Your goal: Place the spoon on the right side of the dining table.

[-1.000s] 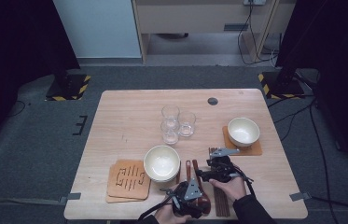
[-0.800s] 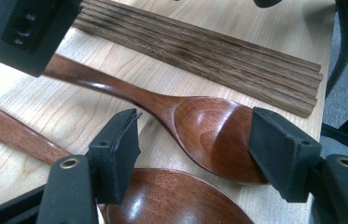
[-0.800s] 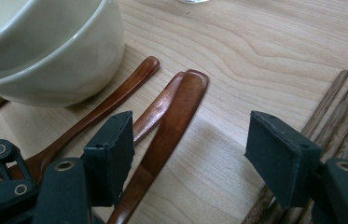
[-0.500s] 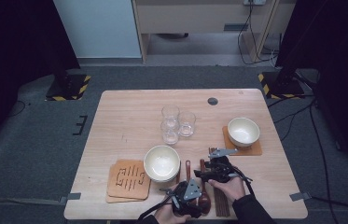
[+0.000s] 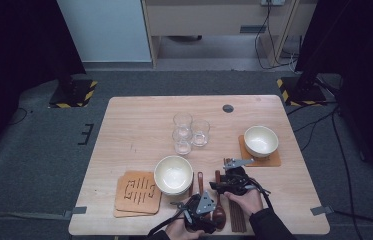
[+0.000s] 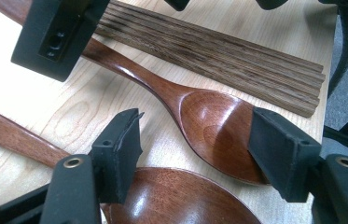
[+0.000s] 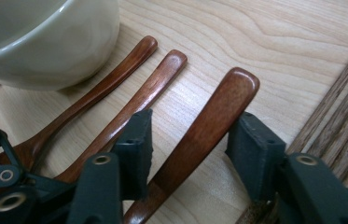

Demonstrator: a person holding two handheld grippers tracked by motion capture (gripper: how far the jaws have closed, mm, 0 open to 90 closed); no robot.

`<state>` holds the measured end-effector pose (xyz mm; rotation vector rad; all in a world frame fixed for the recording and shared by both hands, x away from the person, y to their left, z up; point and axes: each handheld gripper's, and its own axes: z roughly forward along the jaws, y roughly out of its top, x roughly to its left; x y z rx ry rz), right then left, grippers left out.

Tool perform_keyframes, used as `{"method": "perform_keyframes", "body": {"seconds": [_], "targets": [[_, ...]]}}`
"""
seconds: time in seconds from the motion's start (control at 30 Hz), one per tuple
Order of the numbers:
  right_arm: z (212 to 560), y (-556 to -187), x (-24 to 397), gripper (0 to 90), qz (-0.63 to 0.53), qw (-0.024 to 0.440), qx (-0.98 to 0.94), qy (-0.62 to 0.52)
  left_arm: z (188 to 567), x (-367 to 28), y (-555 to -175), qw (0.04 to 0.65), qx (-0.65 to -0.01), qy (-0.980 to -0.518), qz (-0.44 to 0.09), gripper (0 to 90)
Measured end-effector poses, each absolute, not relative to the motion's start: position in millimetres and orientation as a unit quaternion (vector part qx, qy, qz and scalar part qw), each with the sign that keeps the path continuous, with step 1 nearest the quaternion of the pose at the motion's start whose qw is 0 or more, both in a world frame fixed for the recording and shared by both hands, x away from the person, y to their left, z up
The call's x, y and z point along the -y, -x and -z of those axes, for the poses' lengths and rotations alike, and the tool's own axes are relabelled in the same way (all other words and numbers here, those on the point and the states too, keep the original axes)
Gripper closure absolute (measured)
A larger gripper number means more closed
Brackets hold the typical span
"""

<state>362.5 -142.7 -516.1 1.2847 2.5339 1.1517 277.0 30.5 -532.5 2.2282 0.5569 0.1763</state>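
Observation:
Three dark wooden spoons lie side by side by the front table edge. In the left gripper view my left gripper [image 6: 197, 149] is open. Its jaws straddle the bowl of the rightmost spoon [image 6: 213, 130], the right pad at the rim and the left pad clear of it. In the right gripper view my right gripper [image 7: 190, 149] is open around the same spoon's handle [image 7: 209, 116]. Its jaws have just been closing, and a small gap shows on each side. In the high view the left gripper [image 5: 209, 210] sits below the right gripper [image 5: 226, 181].
Wooden chopsticks [image 6: 218, 51] lie just beyond the spoon. A cream bowl [image 5: 173, 174] stands left of the spoons, beside a stack of cork coasters [image 5: 136, 192]. Three glasses [image 5: 189, 132] stand mid-table. Another bowl [image 5: 260, 140] rests on a coaster at the right.

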Motion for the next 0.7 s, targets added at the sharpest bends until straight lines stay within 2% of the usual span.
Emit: {"method": "perform_keyframes", "body": {"seconds": [0.03, 0.37, 0.7], "targets": [[516, -362, 143, 56.4, -0.371, 0.04, -0.828, -0.417, 533, -31, -277, 0.407, -0.221, -0.884, -0.07, 33.2], [510, -362, 143, 62.9, -0.387, 0.017, -0.816, -0.429, 533, -31, -277, 0.407, -0.226, -0.882, -0.07, 33.1], [499, -362, 150, 68.2, -0.419, 0.016, -0.798, -0.433, 532, -34, -280, 0.405, -0.246, -0.877, -0.079, 32.8]]}}
